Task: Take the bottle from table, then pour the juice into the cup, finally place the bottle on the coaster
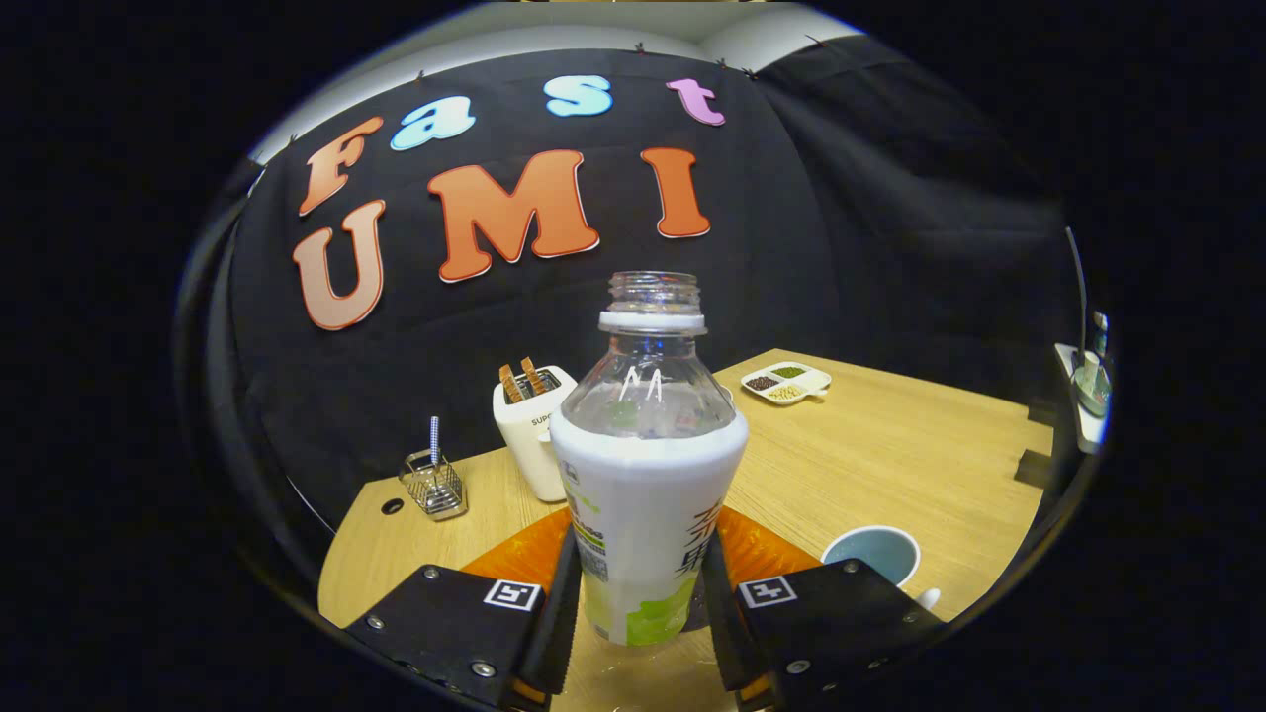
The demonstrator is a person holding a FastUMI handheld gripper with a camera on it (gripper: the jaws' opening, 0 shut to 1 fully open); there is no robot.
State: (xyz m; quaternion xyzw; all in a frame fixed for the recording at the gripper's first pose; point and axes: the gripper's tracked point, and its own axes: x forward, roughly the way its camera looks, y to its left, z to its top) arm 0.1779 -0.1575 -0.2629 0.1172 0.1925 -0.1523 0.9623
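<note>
The wooden table [890,465] spreads from near left to far right, tilted in this view, with the black cloth wall behind it. The gripper [641,603] is held low over the near part of the table and looks forward along it, roughly level and rolled a little, so the tabletop slopes up toward the right. Its two fingers stand a bottle's width apart, one pressing on each side of the bottle's lower body, so the tool is clamped on the bottle [648,465]. The bottle stands upright between the fingers, its long axis vertical, the open uncapped mouth pointing up, with a white ring at the neck; the shoulder is clear and the body is wrapped in a white and green label. Whether its base touches the table cannot be told. Just behind the bottle and under the fingers lies an orange coaster [762,544], showing on both sides of the bottle. Farther back and left of the bottle stands a white toaster [529,435] with two slices in its slots. The cup [872,554], blue inside, sits to the near right, just beyond the right finger. A white divided dish [788,382] with seeds lies at the far right, and a small wire holder [435,485] stands at the left edge.
</note>
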